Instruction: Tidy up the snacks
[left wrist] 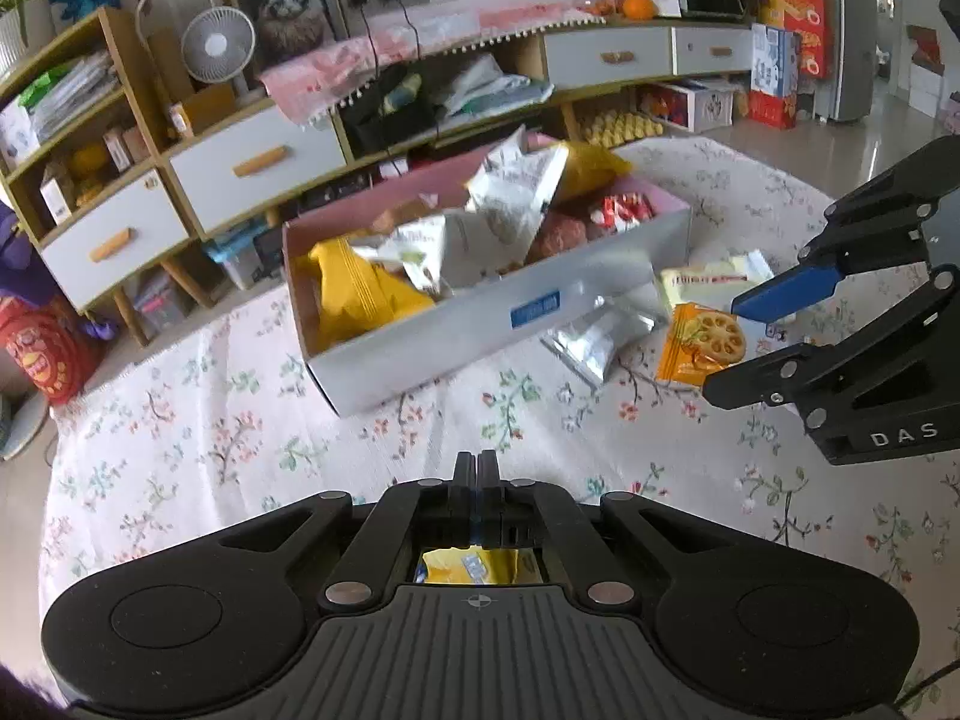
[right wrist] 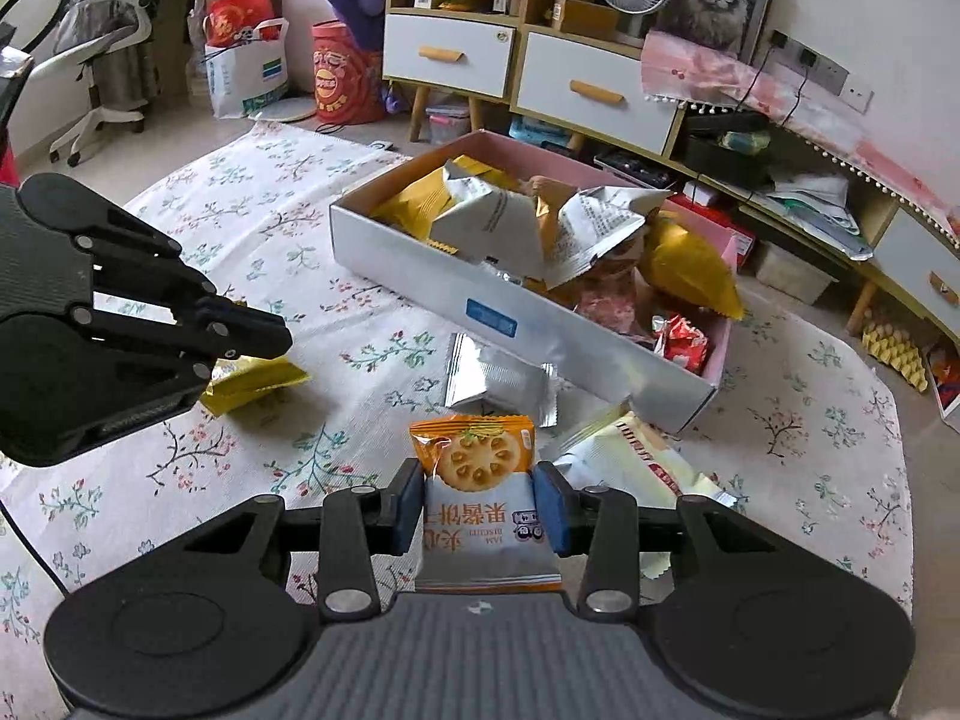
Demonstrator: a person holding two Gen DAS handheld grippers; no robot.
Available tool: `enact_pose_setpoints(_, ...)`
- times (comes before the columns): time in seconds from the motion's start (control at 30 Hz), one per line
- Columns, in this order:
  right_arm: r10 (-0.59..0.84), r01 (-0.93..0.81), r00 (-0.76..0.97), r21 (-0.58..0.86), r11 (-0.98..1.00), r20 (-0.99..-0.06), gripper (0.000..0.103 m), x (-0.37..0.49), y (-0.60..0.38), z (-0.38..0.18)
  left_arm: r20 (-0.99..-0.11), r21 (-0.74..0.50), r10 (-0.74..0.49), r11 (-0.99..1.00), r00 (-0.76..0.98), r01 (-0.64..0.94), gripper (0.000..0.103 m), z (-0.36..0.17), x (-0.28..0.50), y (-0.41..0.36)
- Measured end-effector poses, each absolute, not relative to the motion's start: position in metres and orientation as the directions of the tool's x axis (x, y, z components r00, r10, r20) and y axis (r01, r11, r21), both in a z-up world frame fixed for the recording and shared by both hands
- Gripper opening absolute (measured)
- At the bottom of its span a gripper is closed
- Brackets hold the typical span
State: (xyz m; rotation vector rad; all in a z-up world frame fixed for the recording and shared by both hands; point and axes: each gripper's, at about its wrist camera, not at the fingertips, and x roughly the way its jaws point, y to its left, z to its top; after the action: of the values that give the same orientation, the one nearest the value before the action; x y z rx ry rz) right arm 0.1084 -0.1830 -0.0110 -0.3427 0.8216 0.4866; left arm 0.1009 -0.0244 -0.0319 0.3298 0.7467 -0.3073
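My right gripper (right wrist: 480,504) is shut on an orange-and-white jam biscuit packet (right wrist: 480,462), its blue pads (right wrist: 552,507) pressing both sides. The left wrist view shows that packet (left wrist: 699,348) between the right gripper's (left wrist: 720,348) fingers, near the box's right end. My left gripper (left wrist: 477,468) is shut, and nothing shows between its tips. A yellow packet (right wrist: 255,381) lies on the cloth just under it, glimpsed (left wrist: 474,567) below the fingers. The long white box (right wrist: 420,276) with a pink inside holds several snack bags.
A silver packet (right wrist: 498,384) and a cream packet (right wrist: 636,456) lie on the floral cloth (right wrist: 252,228) in front of the box. Cabinets with white drawers (right wrist: 447,54) line the wall behind. Bags (right wrist: 345,75) and a chair stand on the floor at the left.
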Motion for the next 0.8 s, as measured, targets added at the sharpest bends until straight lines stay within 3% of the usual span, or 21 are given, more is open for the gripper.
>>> enact_pose_setpoints(0.3,0.289,-0.519,0.603,-0.09,0.85,-0.743,0.022,0.112,-0.185,0.0,-0.701,0.136,-0.196,0.907,0.686,0.398,0.0,-0.016,0.101,-0.014)
enact_pose_setpoints(0.37,0.292,-0.519,0.6,-0.085,0.85,-0.745,0.022,0.112,-0.186,0.0,-0.717,0.136,-0.175,0.915,0.675,0.381,0.005,-0.017,0.103,-0.011)
enact_pose_setpoints(0.47,0.289,-0.531,0.592,-0.094,0.842,-0.753,0.022,0.112,-0.184,-0.003,-0.733,0.158,-0.133,0.921,0.667,0.357,0.028,-0.021,0.104,-0.01)
enact_pose_setpoints(0.53,0.287,-0.538,0.584,-0.097,0.838,-0.759,0.022,0.111,-0.183,-0.005,-0.736,0.195,-0.093,0.92,0.671,0.341,0.079,-0.025,0.105,-0.011)
enact_pose_setpoints(0.57,0.286,-0.541,0.582,-0.099,0.835,-0.761,0.022,0.111,-0.182,-0.006,-0.737,0.212,-0.083,0.914,0.671,0.345,0.085,-0.028,0.105,-0.011)
enact_pose_setpoints(0.8,0.295,-0.559,0.569,-0.098,0.823,-0.768,0.022,0.105,-0.177,-0.006,-0.807,0.224,-0.113,0.849,0.579,0.478,0.085,-0.042,0.109,-0.009)
